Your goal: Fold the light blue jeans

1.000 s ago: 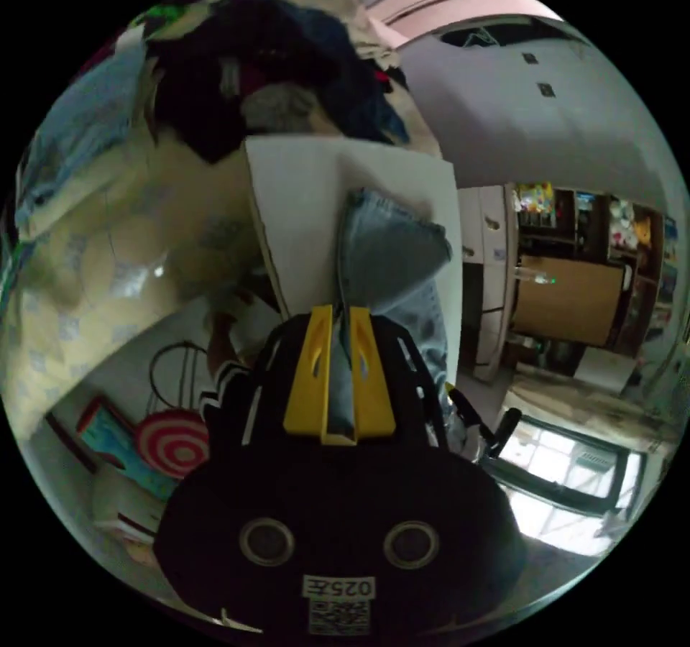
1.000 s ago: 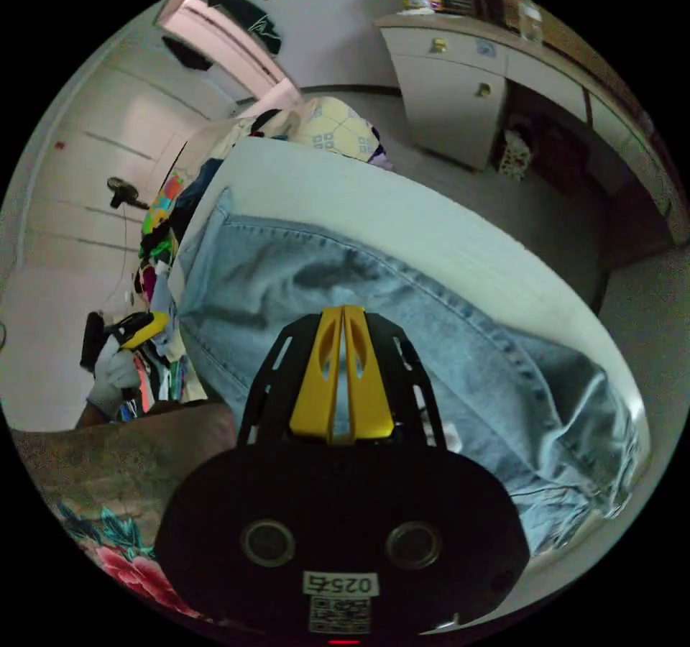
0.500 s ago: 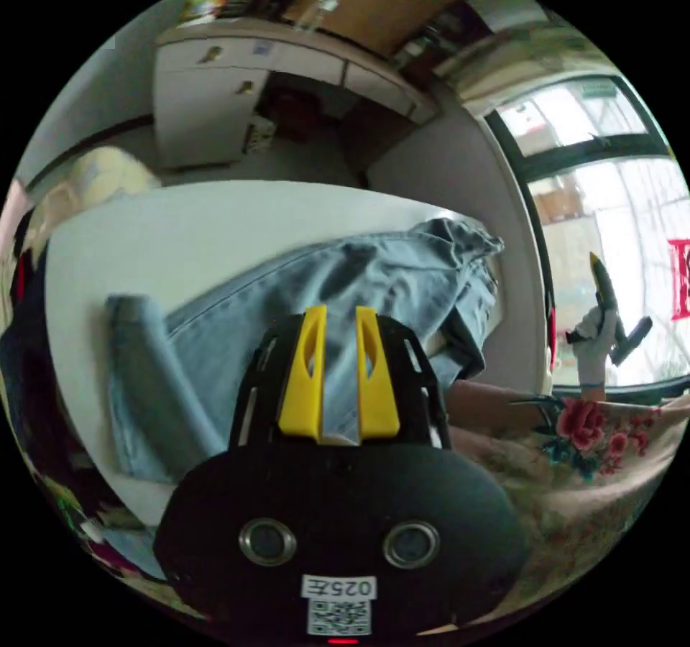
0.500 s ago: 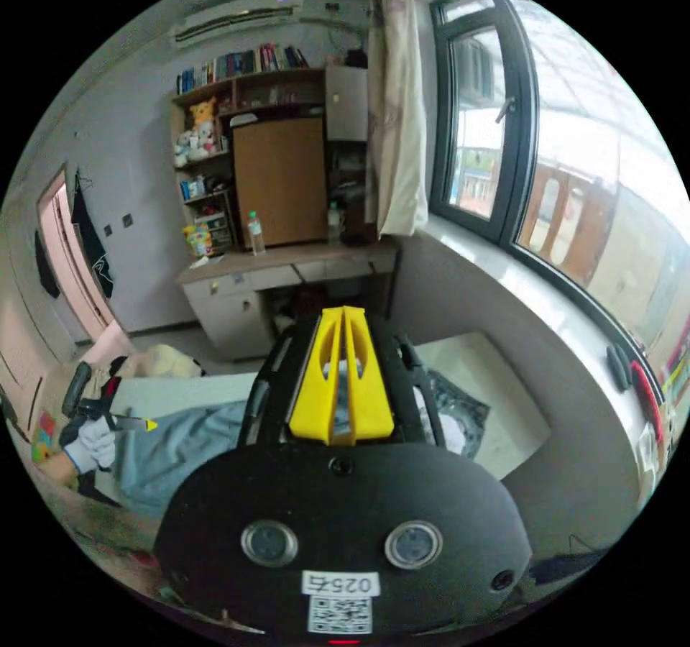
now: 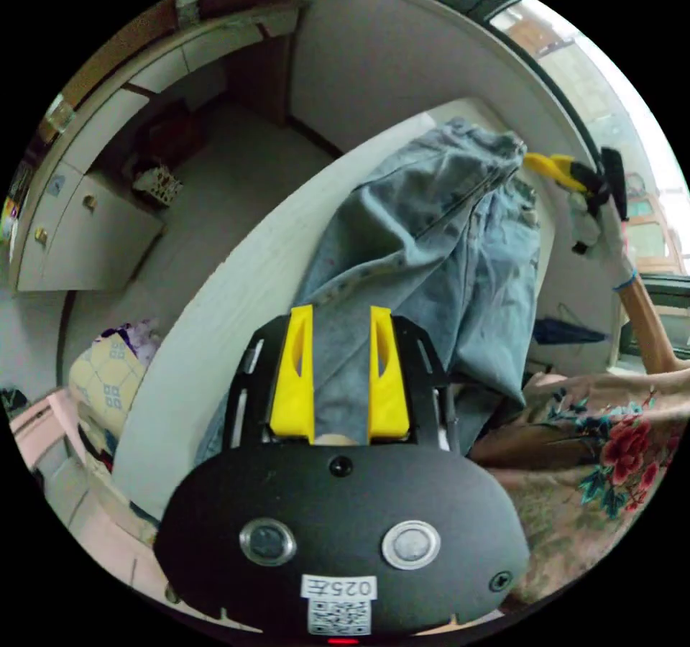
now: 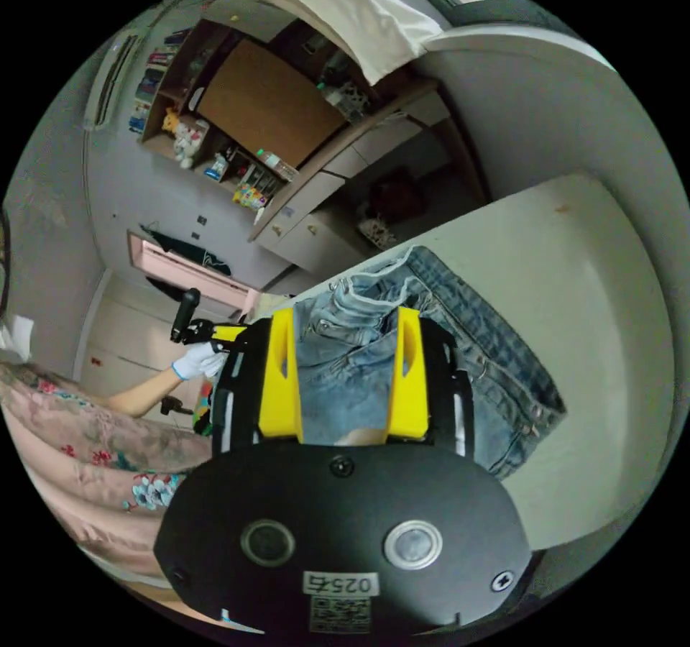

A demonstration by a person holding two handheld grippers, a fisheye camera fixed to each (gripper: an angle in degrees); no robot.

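The light blue jeans (image 5: 445,244) lie bunched along the white table (image 5: 251,280), with one end draped over its near edge. My left gripper (image 5: 341,310) hovers over the leg part, jaws open, the denim showing behind the gap. Past the far end of the jeans, a gloved hand holds the right gripper (image 5: 557,167). In the right gripper view the waistband end of the jeans (image 6: 460,331) rests on the table (image 6: 589,259). My right gripper (image 6: 345,313) stands wide open above it. The left gripper (image 6: 223,333) shows at the left in a gloved hand.
A white desk with drawers (image 5: 86,223) stands beyond the table, with shelves and a brown cabinet (image 6: 266,108) above it. A yellow patterned bundle (image 5: 108,381) sits by the table's end. The person's floral garment (image 5: 611,453) is close to the near edge.
Both grippers were shut on the jeans a second ago; both have opened and let go. The jeans now rest on the table. Both cameras have swung a lot.
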